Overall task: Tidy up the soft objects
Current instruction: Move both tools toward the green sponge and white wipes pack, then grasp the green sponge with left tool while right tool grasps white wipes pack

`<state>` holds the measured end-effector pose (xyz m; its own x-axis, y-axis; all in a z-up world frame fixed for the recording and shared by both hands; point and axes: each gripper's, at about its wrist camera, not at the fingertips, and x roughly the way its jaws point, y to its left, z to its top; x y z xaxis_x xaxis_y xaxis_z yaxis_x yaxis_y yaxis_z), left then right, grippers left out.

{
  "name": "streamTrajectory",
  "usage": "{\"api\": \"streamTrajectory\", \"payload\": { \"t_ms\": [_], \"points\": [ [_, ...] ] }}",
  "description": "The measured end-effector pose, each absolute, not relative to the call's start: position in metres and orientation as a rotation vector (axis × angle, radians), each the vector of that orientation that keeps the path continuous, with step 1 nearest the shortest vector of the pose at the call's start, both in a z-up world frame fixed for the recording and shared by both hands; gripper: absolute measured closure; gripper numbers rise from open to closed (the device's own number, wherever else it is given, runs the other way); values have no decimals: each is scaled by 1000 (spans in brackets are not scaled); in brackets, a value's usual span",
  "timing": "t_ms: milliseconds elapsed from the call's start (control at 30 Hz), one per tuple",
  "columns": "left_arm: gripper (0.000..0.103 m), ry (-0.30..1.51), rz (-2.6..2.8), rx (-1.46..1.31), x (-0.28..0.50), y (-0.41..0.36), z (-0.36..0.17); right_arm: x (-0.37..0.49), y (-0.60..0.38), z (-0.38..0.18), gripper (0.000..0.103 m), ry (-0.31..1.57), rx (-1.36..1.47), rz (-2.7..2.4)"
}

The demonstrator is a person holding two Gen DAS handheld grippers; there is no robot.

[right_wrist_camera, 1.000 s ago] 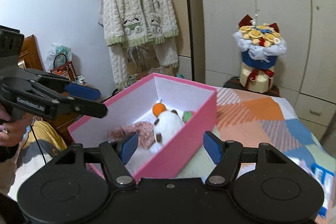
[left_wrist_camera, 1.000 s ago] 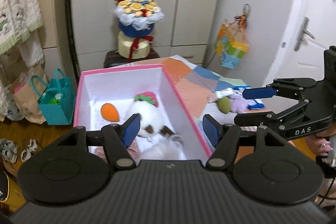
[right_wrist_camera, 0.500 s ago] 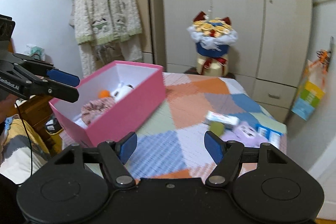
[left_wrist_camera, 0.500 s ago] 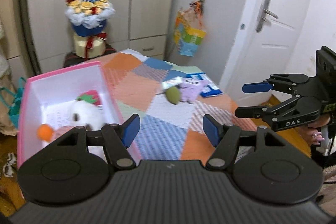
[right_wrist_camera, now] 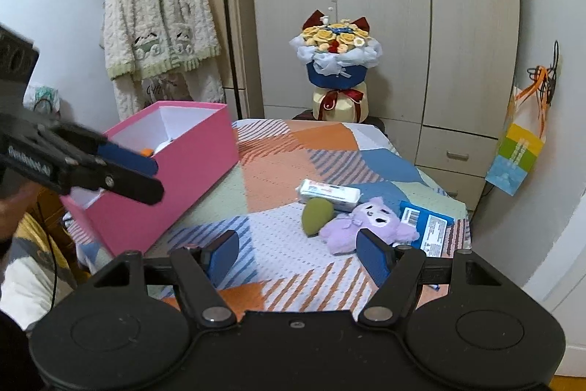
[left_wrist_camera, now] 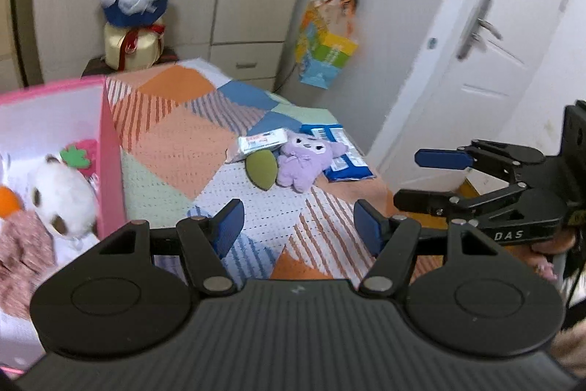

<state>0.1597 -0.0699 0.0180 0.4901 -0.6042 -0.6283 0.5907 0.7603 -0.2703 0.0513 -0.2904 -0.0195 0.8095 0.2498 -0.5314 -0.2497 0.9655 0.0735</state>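
A purple plush toy (left_wrist_camera: 306,158) (right_wrist_camera: 366,224) lies on the patchwork bedspread (left_wrist_camera: 183,141) beside an olive-green soft leaf shape (left_wrist_camera: 260,167) (right_wrist_camera: 316,211). A pink box (left_wrist_camera: 110,149) (right_wrist_camera: 175,171) at the left holds a white plush (left_wrist_camera: 60,196), an orange ball (left_wrist_camera: 9,202), a strawberry plush (left_wrist_camera: 80,154) and pink fabric (left_wrist_camera: 22,244). My left gripper (left_wrist_camera: 298,229) hovers open and empty over the bedspread, short of the toys. My right gripper (right_wrist_camera: 298,257) is open and empty too, just in front of the purple plush. Each gripper shows at the other view's edge.
A white tissue pack (right_wrist_camera: 327,193) and a blue packet (right_wrist_camera: 426,226) lie by the toys. A flower bouquet (right_wrist_camera: 335,61) stands beyond the bed before the wardrobe (right_wrist_camera: 384,6). A cardigan (right_wrist_camera: 157,21) hangs at the left. A colourful bag (right_wrist_camera: 516,156) hangs at the right.
Both grippers swung right, away from over the pink box toward the purple plush and green leaf, and dropped slightly. Their jaws stayed open and empty.
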Motion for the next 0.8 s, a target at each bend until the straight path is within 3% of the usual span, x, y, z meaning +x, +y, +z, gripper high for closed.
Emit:
{"api": "streamTrajectory", "payload": {
  "t_ms": [367,800],
  "points": [
    [41,896,-557,-121,210,-95,-43,125,-326,-43,28,595,161,318],
    [45,770,-490,-163,244,-130,-78,228,-320,-74,28,777,270,381]
  ]
}}
